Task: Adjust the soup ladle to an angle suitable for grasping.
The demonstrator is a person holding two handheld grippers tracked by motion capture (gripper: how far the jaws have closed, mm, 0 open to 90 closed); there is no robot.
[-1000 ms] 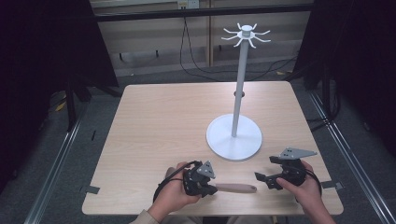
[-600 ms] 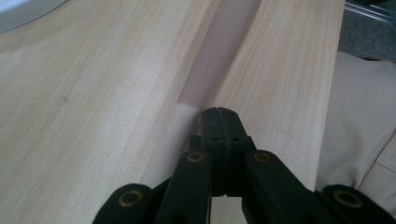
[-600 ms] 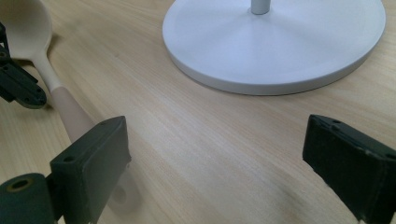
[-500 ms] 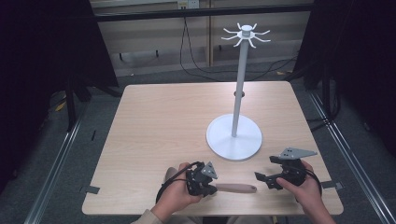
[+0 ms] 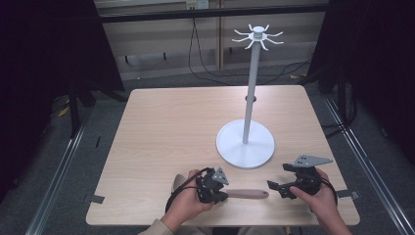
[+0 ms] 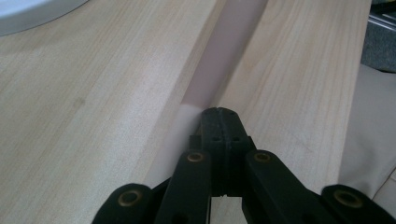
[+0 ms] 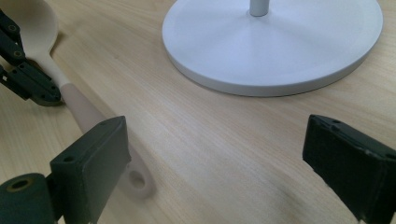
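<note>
A spoon [image 5: 249,194] with a cream bowl and a pinkish handle [image 7: 79,107] lies flat near the table's front edge. My left gripper [image 5: 221,196] is shut, its tips [image 6: 219,114] down against the handle [image 6: 219,56] near the neck. The jaws meet with nothing visible between them. The person's left hand hides the bowl in the high view. My right gripper [image 5: 278,177] stands open just right of the handle's end. In the right gripper view its jaws [image 7: 217,140] are wide apart, with the handle's hanging hole [image 7: 137,178] by the left jaw.
A white stand [image 5: 245,144] with a round base [image 7: 271,42], a tall pole and a crown of hooks [image 5: 258,36] rises right of the table's centre, just beyond both grippers. Its base edge [image 6: 28,14] shows in the left gripper view. Dark floor and cables surround the table.
My left gripper has edged slightly to the right along the spoon. The right gripper and the stand have stayed put.
</note>
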